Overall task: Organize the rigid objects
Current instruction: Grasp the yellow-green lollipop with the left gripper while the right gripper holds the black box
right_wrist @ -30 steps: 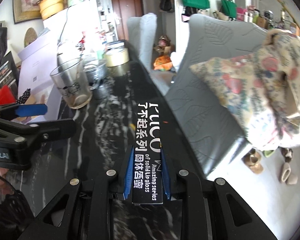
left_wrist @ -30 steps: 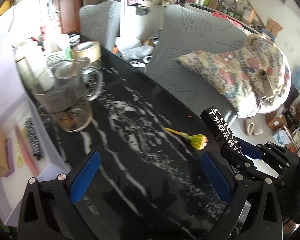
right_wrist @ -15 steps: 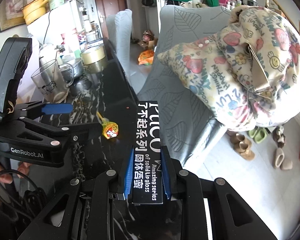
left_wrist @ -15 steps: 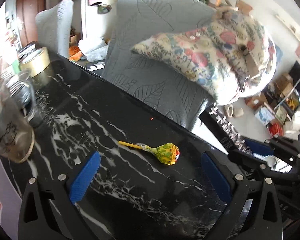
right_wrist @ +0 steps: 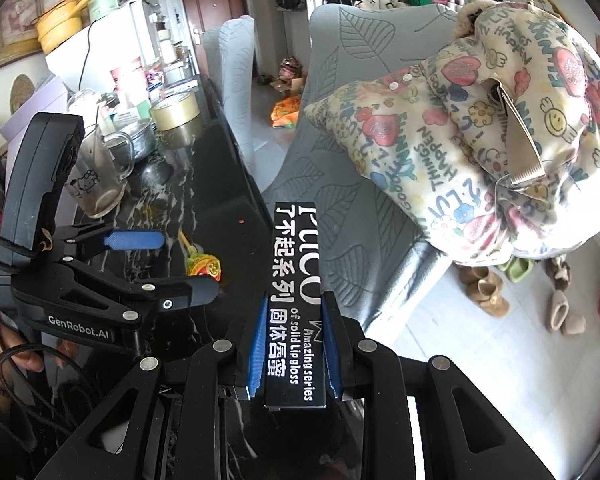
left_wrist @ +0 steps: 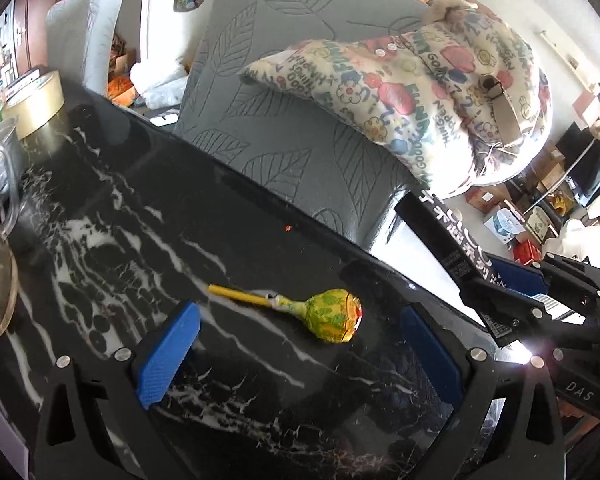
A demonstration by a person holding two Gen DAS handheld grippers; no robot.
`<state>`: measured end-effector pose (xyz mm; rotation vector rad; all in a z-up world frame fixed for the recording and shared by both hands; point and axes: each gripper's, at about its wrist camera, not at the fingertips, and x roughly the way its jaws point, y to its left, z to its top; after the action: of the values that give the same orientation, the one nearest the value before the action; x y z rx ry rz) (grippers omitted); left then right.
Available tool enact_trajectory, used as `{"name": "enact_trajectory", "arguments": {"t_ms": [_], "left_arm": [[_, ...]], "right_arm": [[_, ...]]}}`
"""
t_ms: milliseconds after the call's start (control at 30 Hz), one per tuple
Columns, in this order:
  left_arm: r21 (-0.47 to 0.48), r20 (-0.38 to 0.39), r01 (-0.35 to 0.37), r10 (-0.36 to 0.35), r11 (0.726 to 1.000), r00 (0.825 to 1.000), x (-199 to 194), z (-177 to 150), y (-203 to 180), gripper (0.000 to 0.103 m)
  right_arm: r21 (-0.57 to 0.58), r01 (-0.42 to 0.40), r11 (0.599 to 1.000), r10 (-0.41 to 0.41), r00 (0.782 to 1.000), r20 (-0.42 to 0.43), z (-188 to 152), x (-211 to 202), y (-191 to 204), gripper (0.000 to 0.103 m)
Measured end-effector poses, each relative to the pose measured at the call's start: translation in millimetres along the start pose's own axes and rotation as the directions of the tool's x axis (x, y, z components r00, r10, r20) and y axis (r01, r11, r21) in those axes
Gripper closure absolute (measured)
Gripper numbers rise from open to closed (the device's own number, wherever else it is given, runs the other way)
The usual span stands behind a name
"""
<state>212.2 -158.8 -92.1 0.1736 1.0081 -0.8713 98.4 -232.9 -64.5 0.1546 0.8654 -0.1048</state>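
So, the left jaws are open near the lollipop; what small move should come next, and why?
Probably lower the left gripper a little further over the lollipop, then close. Its jaws stand wide open with the candy head lying flat on the table between them, untouched. The right gripper already holds the box.

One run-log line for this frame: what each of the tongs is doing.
left tongs: open, lollipop on table between fingers, untouched | right tongs: shut on lip gloss box
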Motion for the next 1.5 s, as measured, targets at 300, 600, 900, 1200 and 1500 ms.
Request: {"name": "enact_trajectory", "arguments": {"t_ms": [300,600,900,1200,1500], "left_arm": [[0.086,0.004,-0.014,0.014,0.996,1.0,9,6,-4,0.001],[0.143,0.021,0.007,-0.01,0.99,1.0,6,4,-10,0.025],[0.117,0.016,0.02,-0.022,0.993,1.0,3,1,-10,0.025],[0.092,0.037,0.013,-0.017,0.996,0.999,-22,-5,-11,0.025],[0.029,0.056,-0.039,0.037,0.999,0.998,-56,-13,1,0.025]], "right_arm": [[0.01,0.001,1.0,-0.001,1.0,-0.001,-1,0,-2,0.078],[0.019,0.003,1.0,-0.003,1.0,-0.003,-2,-1,-4,0.078],[0.028,0.013,1.0,-0.013,1.0,-0.003,-2,-2,-7,0.078],[0.018,0.001,1.0,-0.001,1.0,0.004,-1,-4,-1,0.078],[-0.022,-0.034,0.999,0.034,0.999,0.019,1,-14,18,0.078]]}}
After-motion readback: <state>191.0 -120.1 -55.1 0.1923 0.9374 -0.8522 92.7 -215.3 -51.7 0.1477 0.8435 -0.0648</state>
